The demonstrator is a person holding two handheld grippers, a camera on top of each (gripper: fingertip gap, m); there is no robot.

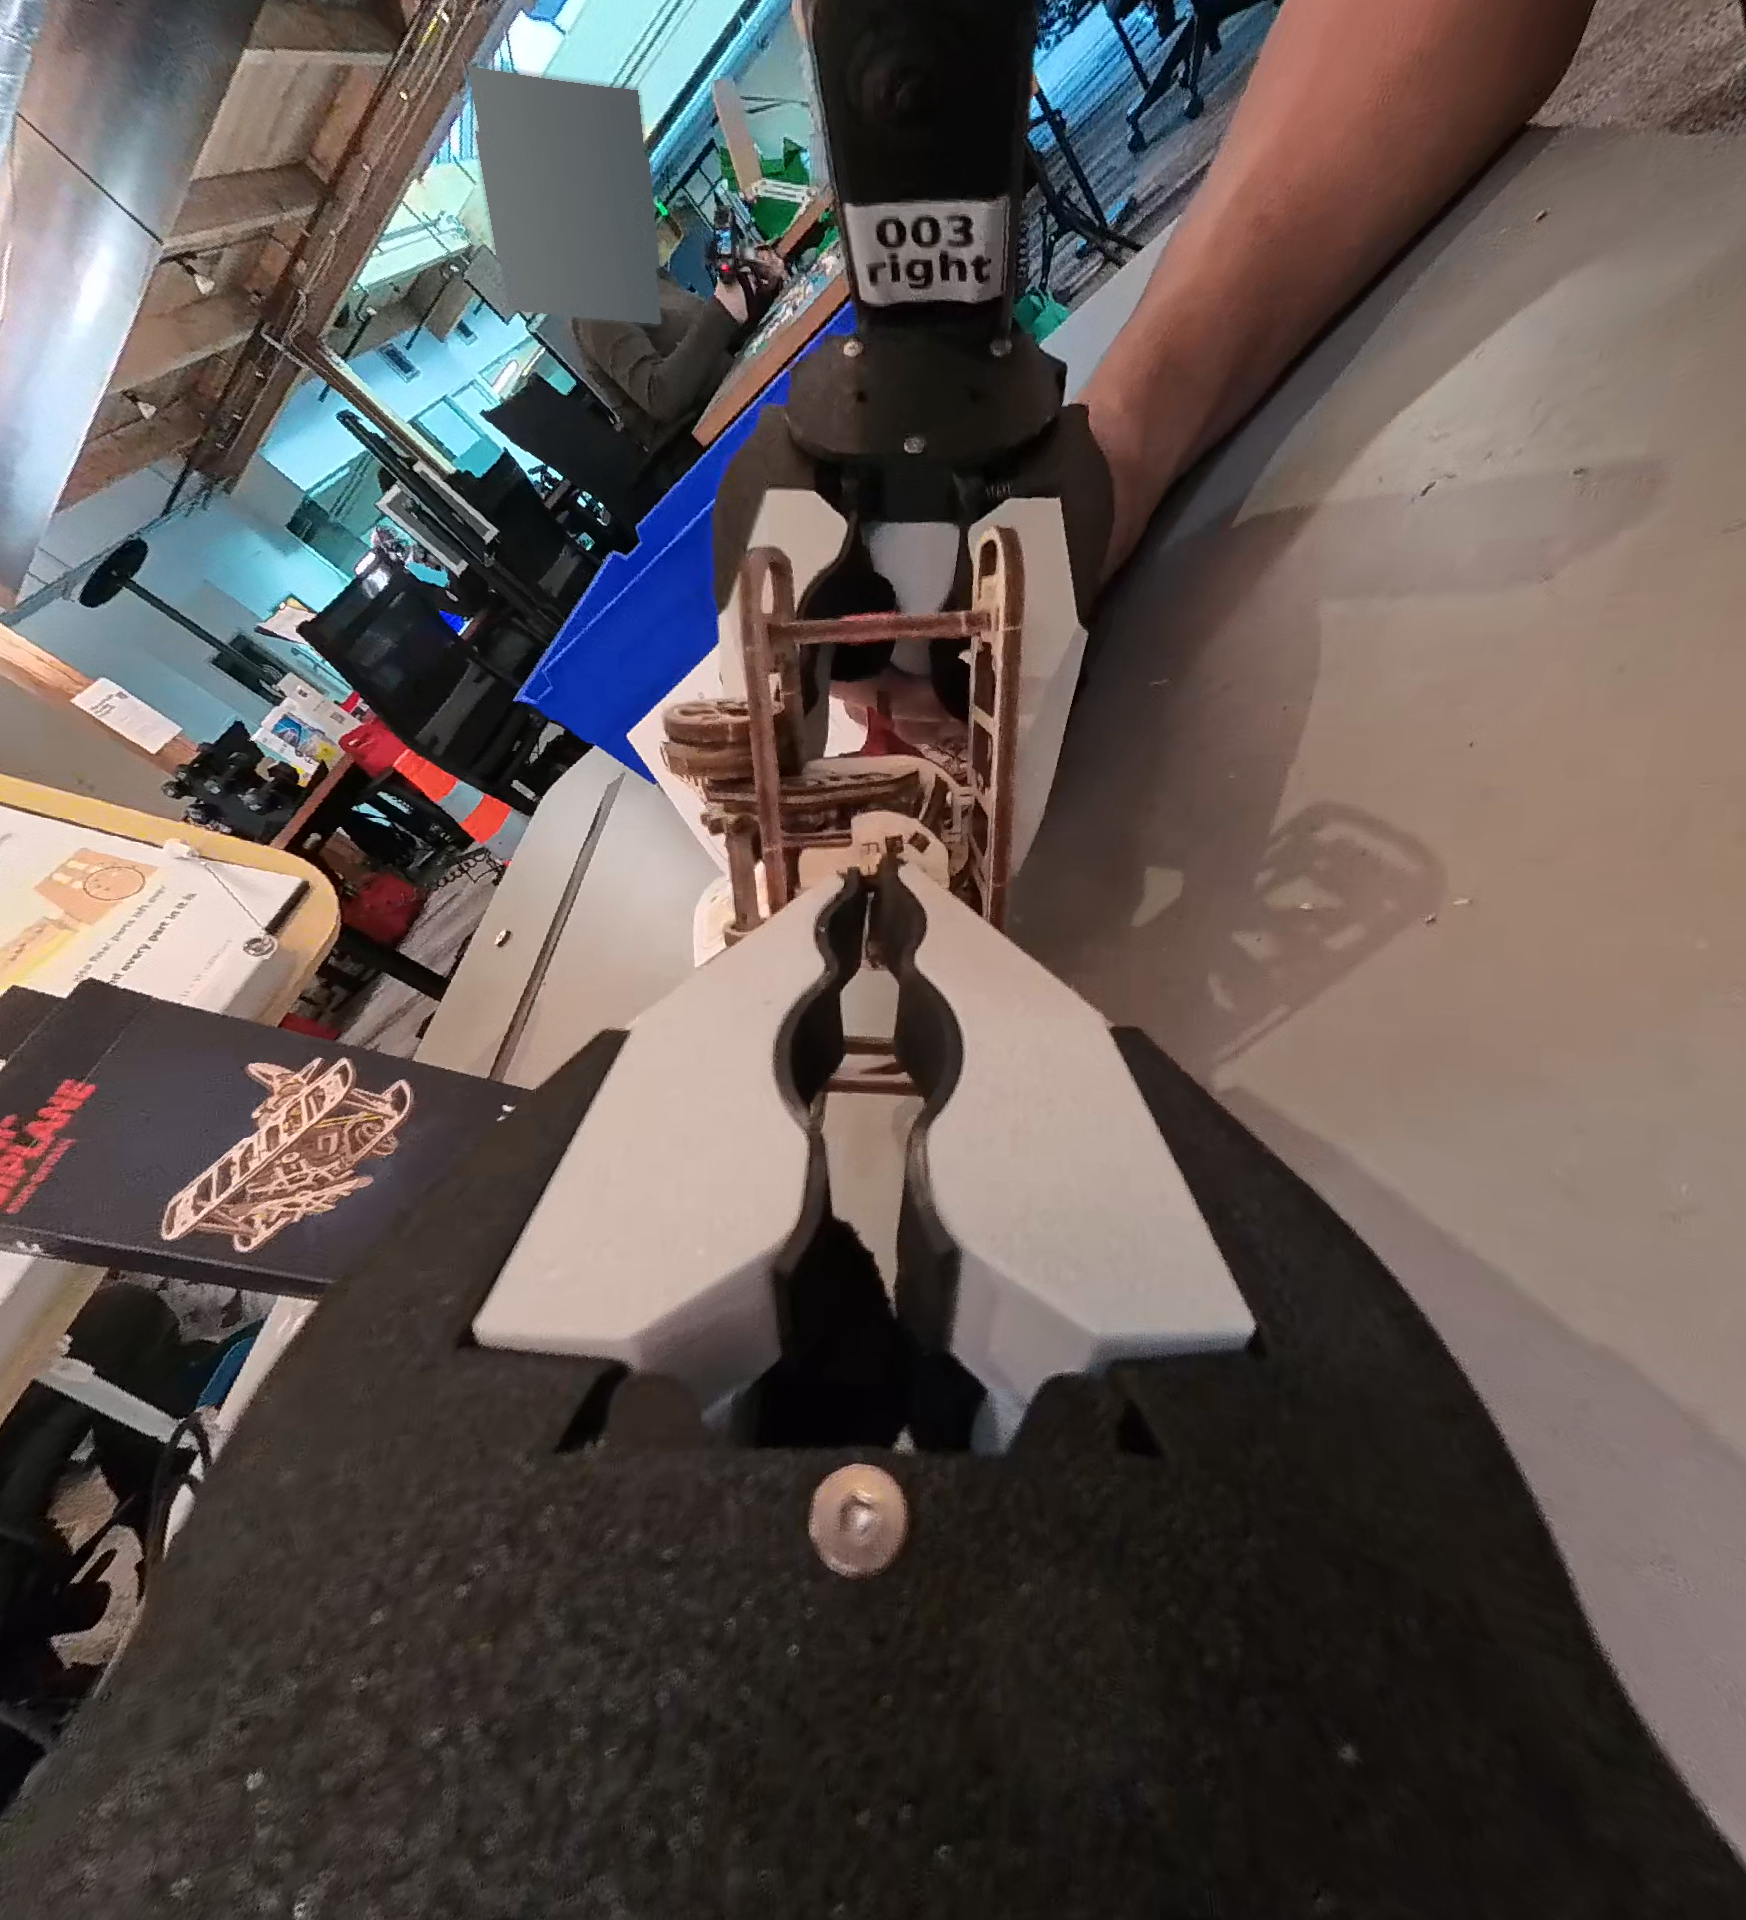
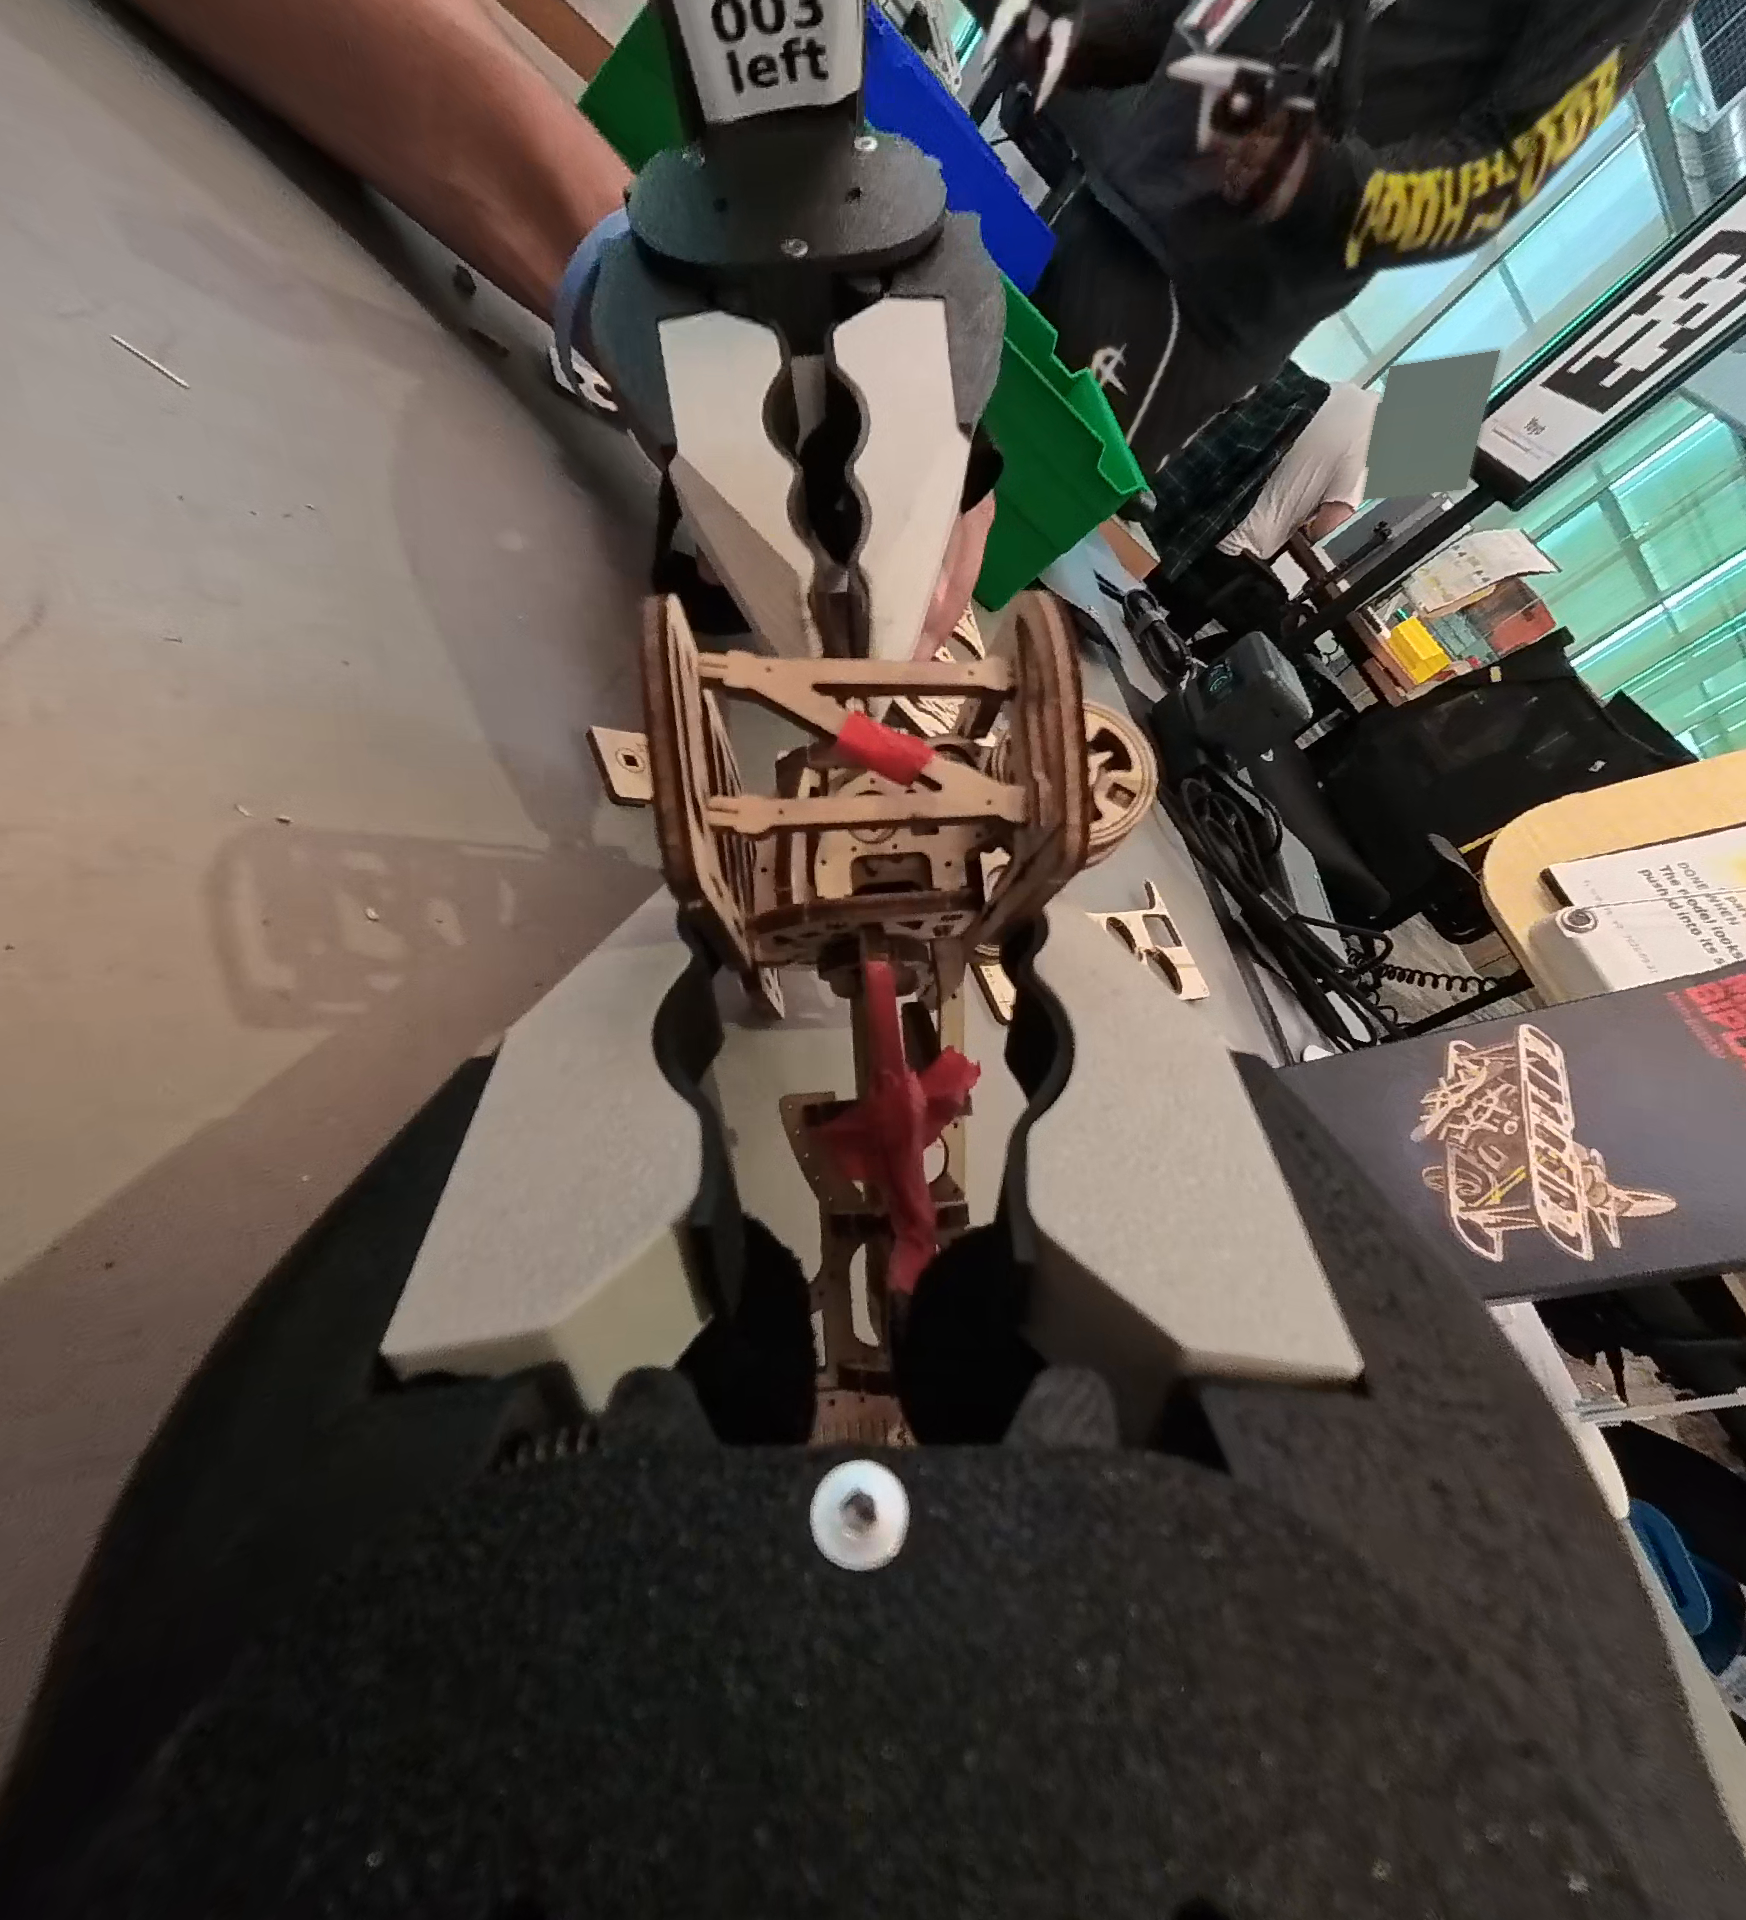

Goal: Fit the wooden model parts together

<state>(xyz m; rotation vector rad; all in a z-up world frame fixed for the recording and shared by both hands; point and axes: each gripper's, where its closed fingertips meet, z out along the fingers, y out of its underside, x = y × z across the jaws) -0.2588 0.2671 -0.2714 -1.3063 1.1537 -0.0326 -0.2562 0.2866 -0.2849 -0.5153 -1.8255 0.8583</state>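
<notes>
The wooden biplane model [image 2: 848,831] hangs above the grey table [image 2: 225,520], with a red tube [image 2: 884,753] on a strut and a red crumpled piece [image 2: 900,1122] behind it. My right gripper [image 2: 858,945] is shut on the model, its fingers pressing the two wing panels from outside. In the left wrist view the model [image 1: 994,675] sits between the right gripper's fingers [image 1: 1045,644]. My left gripper [image 1: 874,888] is shut on a thin wooden part at the model's near end. In the right wrist view the left gripper [image 2: 838,613] meets the model's far strut.
A dark kit box [image 1: 204,1143] and an instruction sheet [image 1: 69,914] lie on a side table. Loose wooden pieces [image 2: 1155,940] lie on the grey table. A blue bin [image 1: 640,613] and a green bin [image 2: 1045,457] stand at the table's edge. People sit in the background. My left and right fingertips are right by each other.
</notes>
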